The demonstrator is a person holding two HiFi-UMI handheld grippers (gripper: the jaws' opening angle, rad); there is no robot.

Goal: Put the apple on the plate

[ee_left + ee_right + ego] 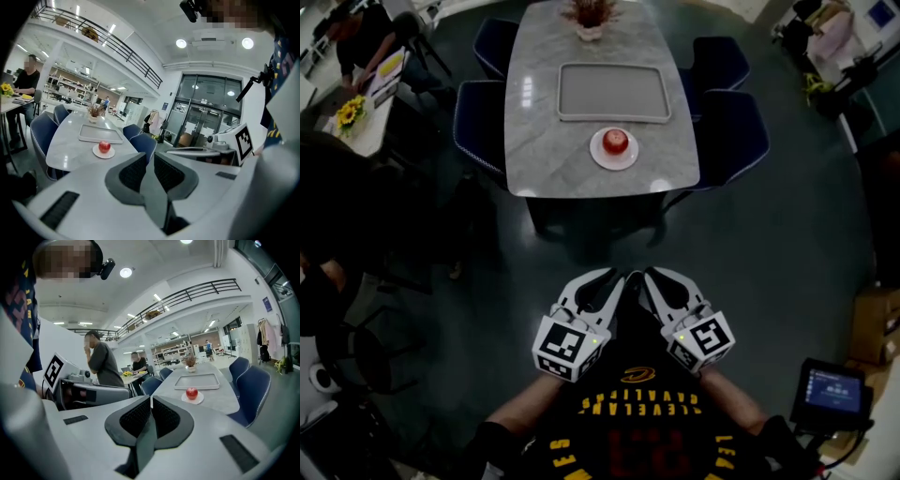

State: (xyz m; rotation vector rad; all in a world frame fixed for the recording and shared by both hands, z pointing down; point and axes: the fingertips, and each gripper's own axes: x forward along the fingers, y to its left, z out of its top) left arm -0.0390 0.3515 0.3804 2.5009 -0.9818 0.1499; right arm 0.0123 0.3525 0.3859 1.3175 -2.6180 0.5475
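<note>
Noted apple (616, 142) already on plate (597, 153), bench (544, 112) well ahead. L gripper (150, 157) jaws slightly apart, empty; R gripper (151, 398) jaws together, empty. I judged no grasp req'd; keep clear.

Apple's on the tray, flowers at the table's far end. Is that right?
Not quite. The apple sits on the plate, which lies on the near side of the tray; the head view shows it. The flowers do stand at the table's far end.
</note>
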